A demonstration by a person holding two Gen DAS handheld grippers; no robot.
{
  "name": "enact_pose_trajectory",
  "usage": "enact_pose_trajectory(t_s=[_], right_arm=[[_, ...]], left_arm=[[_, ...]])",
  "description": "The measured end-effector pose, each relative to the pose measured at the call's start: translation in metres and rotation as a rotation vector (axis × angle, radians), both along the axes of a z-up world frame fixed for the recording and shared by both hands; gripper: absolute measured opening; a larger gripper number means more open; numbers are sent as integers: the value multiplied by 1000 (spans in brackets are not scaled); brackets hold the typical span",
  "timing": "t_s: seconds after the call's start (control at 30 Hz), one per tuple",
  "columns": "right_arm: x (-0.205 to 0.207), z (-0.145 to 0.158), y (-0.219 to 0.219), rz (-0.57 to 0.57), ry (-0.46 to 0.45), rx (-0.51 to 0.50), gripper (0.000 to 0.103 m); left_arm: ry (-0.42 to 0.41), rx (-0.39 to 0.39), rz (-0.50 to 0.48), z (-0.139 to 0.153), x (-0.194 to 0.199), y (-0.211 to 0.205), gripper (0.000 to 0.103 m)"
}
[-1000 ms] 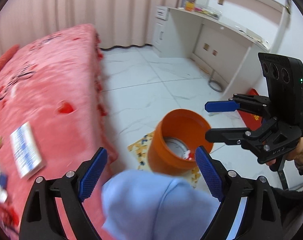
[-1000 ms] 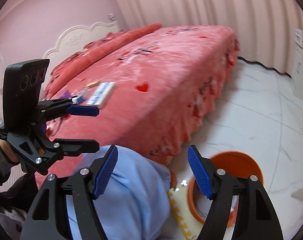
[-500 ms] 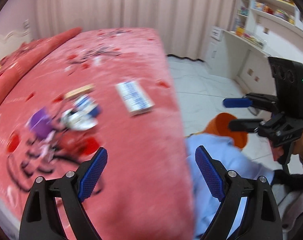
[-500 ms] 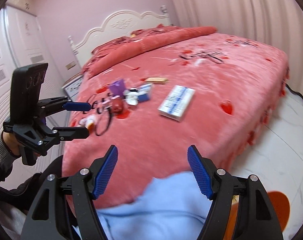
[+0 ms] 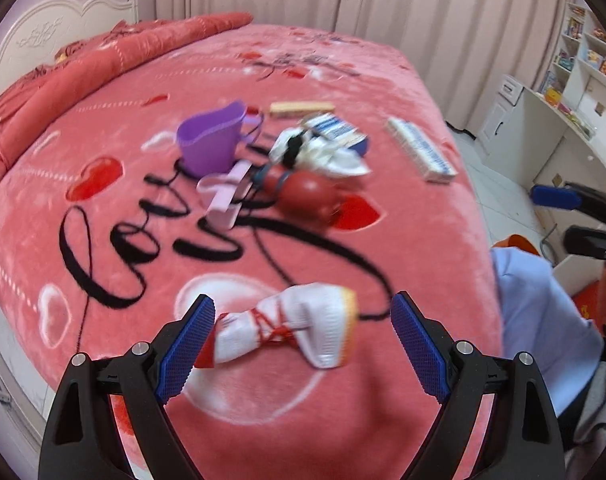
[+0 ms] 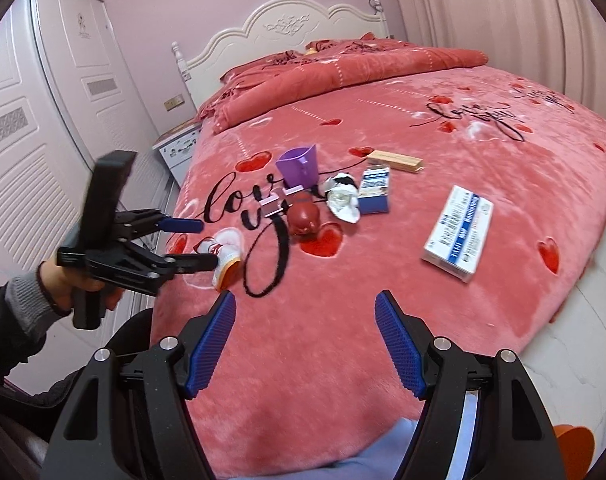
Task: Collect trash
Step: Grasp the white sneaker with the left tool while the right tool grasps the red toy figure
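Trash lies on a pink bedspread (image 5: 151,128). A crumpled white wrapper with red and orange print (image 5: 291,330) lies just ahead of my open left gripper (image 5: 303,344), between its fingers' line; it also shows in the right wrist view (image 6: 223,254). Farther off are a purple cup (image 5: 211,140), a dark red round thing (image 5: 309,194), crumpled white paper (image 5: 323,154), a blue-white carton (image 6: 375,190) and a flat blue-white box (image 6: 459,232). My right gripper (image 6: 305,344) is open and empty over the bed's near edge. The orange bin (image 6: 575,448) stands on the floor.
A wooden block (image 6: 395,161) and a pink clip (image 6: 277,202) lie among the items. A white headboard (image 6: 287,28) and wardrobe doors (image 6: 35,128) stand at the left. A desk with shelves (image 5: 575,92) is to the right. My blue-clad knee (image 5: 543,312) is near the bed.
Both grippers have swung from the orange bin and floor over to the bed. The left gripper has come down close to the white wrapper. Both stay open.
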State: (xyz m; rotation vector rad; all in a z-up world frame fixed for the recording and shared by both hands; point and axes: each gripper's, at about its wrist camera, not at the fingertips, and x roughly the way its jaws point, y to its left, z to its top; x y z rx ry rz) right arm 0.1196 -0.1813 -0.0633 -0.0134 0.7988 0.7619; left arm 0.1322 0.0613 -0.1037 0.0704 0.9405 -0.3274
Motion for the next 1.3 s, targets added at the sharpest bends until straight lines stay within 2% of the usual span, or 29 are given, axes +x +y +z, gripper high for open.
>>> enact_pose_trajectory(t_s=[0.2, 0.27, 0.3, 0.47, 0.53, 0.9, 1.03, 1.3], right_arm=[[13, -7, 11, -3, 20, -14, 72], [18, -9, 14, -7, 27, -17, 72], [19, -10, 15, -8, 29, -19, 72], [25, -16, 24, -2, 35, -25, 72], [28, -18, 28, -1, 38, -28, 72], [52, -29, 67, 41, 40, -26, 72], [65, -33, 83, 48, 28, -30, 72], [103, -53, 120, 78, 59, -51, 72]], left_arm=[[10, -3, -27, -23, 11, 4, 89], [4, 5, -43, -28, 13, 5, 78], [5, 11, -47, -30, 14, 7, 66], [-2, -14, -58, -33, 18, 18, 53], [-12, -20, -82, -29, 18, 18, 42], [37, -22, -155, -15, 21, 27, 25], [43, -32, -150, -9, 24, 37, 24], [68, -65, -135, -14, 39, 55, 24]])
